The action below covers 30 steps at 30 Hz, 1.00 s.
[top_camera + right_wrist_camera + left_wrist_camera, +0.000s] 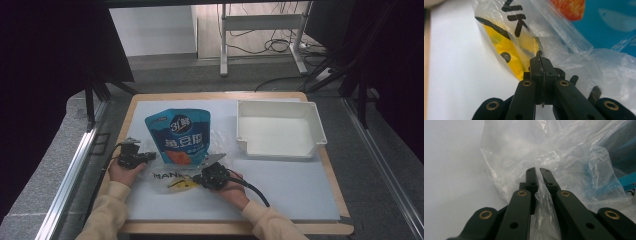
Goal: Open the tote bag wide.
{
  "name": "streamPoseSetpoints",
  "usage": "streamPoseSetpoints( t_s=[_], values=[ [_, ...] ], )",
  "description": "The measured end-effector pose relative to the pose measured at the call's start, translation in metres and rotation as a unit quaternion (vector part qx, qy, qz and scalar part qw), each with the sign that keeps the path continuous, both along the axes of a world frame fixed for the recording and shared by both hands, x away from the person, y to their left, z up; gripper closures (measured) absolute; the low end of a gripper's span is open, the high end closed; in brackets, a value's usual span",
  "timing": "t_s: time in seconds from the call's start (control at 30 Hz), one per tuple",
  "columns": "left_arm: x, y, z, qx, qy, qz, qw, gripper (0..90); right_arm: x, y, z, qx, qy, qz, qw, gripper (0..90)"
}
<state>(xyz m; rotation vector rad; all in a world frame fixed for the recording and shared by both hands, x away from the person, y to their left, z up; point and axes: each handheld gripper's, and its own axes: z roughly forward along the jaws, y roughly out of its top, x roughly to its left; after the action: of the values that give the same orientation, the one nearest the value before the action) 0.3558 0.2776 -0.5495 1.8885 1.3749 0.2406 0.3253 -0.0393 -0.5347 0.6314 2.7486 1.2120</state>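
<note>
While pinched, the plastic bag (172, 176) lies between both jaws.

Blue pouch (178, 136) printed with white lettering and an orange patch near its base; clear plastic bag (167, 176) marked with black letters and a yellow design; white tray (279, 129); pale grey mat (280, 185) over a light wooden tabletop (340, 200); black gripper jaws with brass-coloured rivets; beige sleeves (107, 215).
</note>
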Motion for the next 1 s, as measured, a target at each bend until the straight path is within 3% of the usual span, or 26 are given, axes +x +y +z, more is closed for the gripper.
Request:
streamPoseSetpoints(
  t_s=[0.2,0.43,0.53,0.67,0.93,1.0],
  values=[
    [-0.002,-0.002,0.0,0.006,-0.005,0.002,1.0,85.5,0.012,-0.007,0.03,0.036,-0.034,-0.016,0.9987,89.1],
    [-0.002,-0.001,-0.001,0.004,-0.005,0.003,1.0,85.9,0.022,0.01,0.028,0.025,-0.049,-0.008,0.9984,89.1],
    [-0.002,-0.001,-0.001,0.003,-0.005,0.004,1.0,85.9,0.023,0.03,0.011,0.007,-0.037,0.005,0.9993,89.1],
    [-0.002,-0.001,0.0,0.005,-0.004,0.002,1.0,86.0,0.015,0.046,0.0,0.004,-0.016,0.029,0.9995,89.1],
    [-0.002,0.0,0.0,0.003,-0.002,0.001,1.0,86.0,-0.006,0.054,-0.009,0.009,0.029,0.067,0.9973,89.1],
    [-0.002,0.0,0.0,0.002,-0.001,0.001,1.0,86.0,-0.011,0.054,-0.009,0.009,0.029,0.075,0.9967,89.1]
  ],
)
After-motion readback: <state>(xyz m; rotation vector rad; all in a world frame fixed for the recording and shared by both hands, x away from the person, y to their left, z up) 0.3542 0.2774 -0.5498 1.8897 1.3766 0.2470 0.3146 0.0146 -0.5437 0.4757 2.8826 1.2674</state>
